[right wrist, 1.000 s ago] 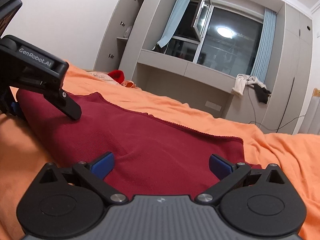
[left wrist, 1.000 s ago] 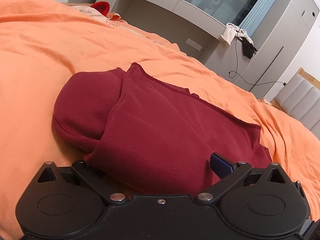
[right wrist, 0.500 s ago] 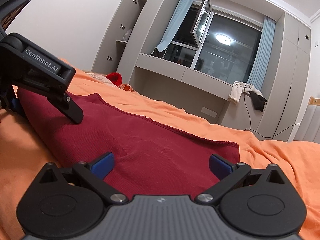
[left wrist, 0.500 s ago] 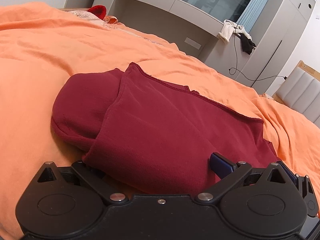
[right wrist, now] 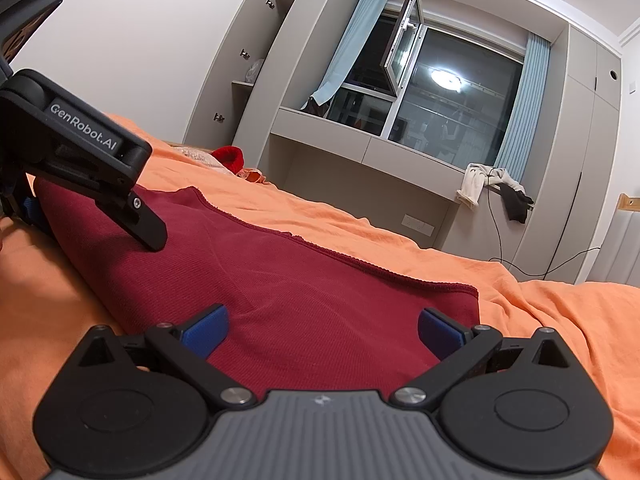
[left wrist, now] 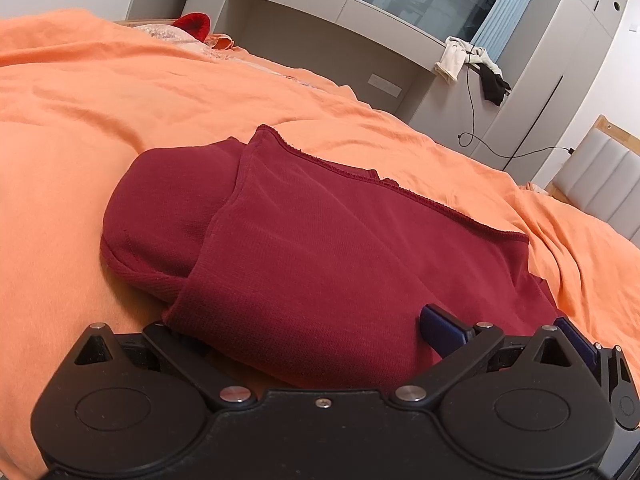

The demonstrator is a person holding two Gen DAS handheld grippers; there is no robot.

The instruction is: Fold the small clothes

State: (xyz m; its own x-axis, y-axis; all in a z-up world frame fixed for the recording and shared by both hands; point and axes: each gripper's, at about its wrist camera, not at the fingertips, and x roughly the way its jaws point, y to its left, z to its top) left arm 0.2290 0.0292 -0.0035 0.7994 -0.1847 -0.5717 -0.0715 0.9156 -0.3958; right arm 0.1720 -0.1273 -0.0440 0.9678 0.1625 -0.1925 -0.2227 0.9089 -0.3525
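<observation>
A dark red knit garment (left wrist: 320,248) lies folded on the orange bedspread (left wrist: 100,92), a rounded part sticking out at its left. My left gripper (left wrist: 312,332) is open over its near edge; the cloth covers the left finger, and only the blue right pad (left wrist: 440,330) shows. My right gripper (right wrist: 320,330) is open, both blue pads resting on the garment (right wrist: 320,280) near its front edge. The left gripper (right wrist: 80,160) also shows in the right wrist view, at the garment's left end.
Grey cabinets and a window alcove (right wrist: 360,152) stand beyond the bed. A red item (left wrist: 194,24) lies at the bed's far end. Clothes (right wrist: 492,184) and a cable hang on the shelf. A padded headboard (left wrist: 604,184) is at right.
Both grippers have stayed open at the garment's near edge. The views have tilted slightly, and the right gripper's blue pad has come into the left wrist view's lower right.
</observation>
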